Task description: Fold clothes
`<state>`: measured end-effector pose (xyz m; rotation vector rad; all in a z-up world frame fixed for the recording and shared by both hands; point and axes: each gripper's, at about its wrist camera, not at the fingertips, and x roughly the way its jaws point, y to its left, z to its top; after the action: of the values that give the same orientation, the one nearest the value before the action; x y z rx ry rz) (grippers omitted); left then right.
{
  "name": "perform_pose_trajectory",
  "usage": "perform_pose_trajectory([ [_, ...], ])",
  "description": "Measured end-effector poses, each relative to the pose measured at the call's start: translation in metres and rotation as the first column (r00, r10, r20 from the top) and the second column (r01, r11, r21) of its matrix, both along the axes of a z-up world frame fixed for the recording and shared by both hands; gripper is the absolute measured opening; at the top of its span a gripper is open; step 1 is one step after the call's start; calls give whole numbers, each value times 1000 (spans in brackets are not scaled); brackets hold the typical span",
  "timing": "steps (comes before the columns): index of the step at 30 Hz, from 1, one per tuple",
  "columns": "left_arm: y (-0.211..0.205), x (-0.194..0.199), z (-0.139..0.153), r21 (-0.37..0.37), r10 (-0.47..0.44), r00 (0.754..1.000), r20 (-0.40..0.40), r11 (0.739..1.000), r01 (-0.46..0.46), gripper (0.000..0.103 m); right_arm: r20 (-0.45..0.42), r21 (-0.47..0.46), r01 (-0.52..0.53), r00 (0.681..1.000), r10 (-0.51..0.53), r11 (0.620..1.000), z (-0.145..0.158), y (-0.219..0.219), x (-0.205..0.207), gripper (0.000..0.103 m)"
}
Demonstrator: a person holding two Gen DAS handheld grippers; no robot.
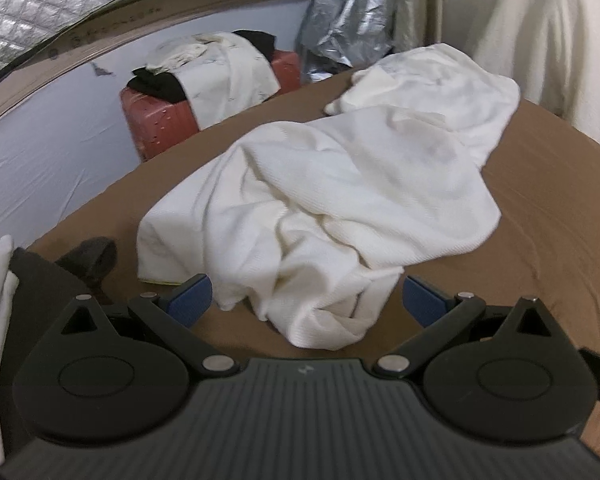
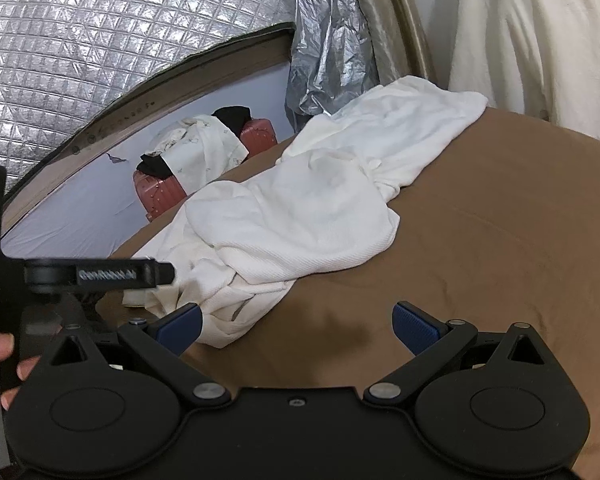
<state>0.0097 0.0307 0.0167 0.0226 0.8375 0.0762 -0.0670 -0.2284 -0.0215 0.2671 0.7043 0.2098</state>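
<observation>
Garment crumpled ahead of two released claws

Left gripper point(image 1: 306, 300) is spread wide, its blue pads apart and holding nothing. Between the pads lies the nearest bunched end of the white garment point(image 1: 332, 200), resting on the brown bed cover point(image 1: 540, 240); whether a pad touches the cloth cannot be told. Right gripper point(image 2: 296, 324) is also spread wide and empty, over bare brown cover, and the same cloth end lies just beside its left pad. From there the garment runs away, crumpled, toward the far edge of the bed. Further off, left of the claws, a red suitcase point(image 1: 156, 124) stands draped with clothes.
</observation>
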Motion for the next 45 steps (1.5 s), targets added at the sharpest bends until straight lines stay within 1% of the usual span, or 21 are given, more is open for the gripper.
perform_pose_trajectory([
  [6,1,3,-5,-20,-16,999,-32,1000,16,103,-5,-6,-10,1000,10,1000,-1,3,2,103],
  [10,3,3,-4,-18,-22,999,-27,1000,21,103,-9,-10,-15,1000,15,1000,-3,4,5,103],
  [13,12,8,-2,-33,-27,999,-34,999,25,103,7,-19,-21,1000,21,1000,-6,1,11,103],
  [15,22,16,1,-36,-23,999,-36,999,22,103,17,-13,-74,997,74,997,-9,-4,19,103],
  [17,38,29,6,-12,16,1000,-20,1000,-16,103,9,18,-118,993,118,993,-11,-12,30,99],
  [20,65,50,6,66,141,990,-2,988,-140,103,-9,106,-151,988,153,983,-13,-30,53,99],
  [23,90,72,-8,43,178,983,-54,984,-176,103,-9,212,-154,987,159,965,-16,-46,79,99],
  [25,106,87,-17,28,201,976,-89,980,-199,103,-41,280,-113,991,130,953,-27,-57,100,99],
  [28,119,104,-37,18,198,972,-127,980,-197,103,-105,288,-54,991,87,956,-51,-62,128,99],
  [30,124,114,-51,31,192,973,-131,981,-190,103,-142,280,-18,988,60,960,-66,-64,145,99],
  [32,127,120,-66,24,166,977,-138,986,-164,103,-164,270,7,986,38,963,-77,-66,158,98],
  [33,129,123,-74,5,149,978,-146,989,-150,103,-167,273,14,985,33,962,-81,-67,164,98],
  [35,130,129,-86,-32,129,980,-152,990,-135,103,-171,287,21,985,30,958,-91,-67,176,91],
  [36,130,130,-91,-54,120,982,-146,990,-129,103,-172,298,22,985,31,954,-95,-67,182,90],
  [37,131,131,-96,-95,107,985,-137,988,-120,103,-173,309,22,984,34,951,-99,-68,188,87],
  [39,132,136,-107,-177,93,987,-129,977,-115,103,-169,314,21,985,34,949,-105,-68,200,85],
  [41,134,142,-120,-249,99,986,-137,960,-131,103,-162,294,42,987,7,955,-110,-66,215,85],
  [42,135,145,-128,-278,106,983,-147,950,-144,103,-164,284,58,986,-11,957,-115,-65,224,86],
  [43,134,150,-136,-283,102,976,-191,947,-154,103,-167,272,61,986,-15,961,-120,-59,228,85],
  [44,132,154,-145,-287,97,968,-233,944,-164,103,-170,258,59,985,-14,964,-125,-53,231,69],
  [45,131,159,-153,-291,92,958,-273,941,-173,103,-173,245,56,985,-14,968,-130,-46,234,55],
])
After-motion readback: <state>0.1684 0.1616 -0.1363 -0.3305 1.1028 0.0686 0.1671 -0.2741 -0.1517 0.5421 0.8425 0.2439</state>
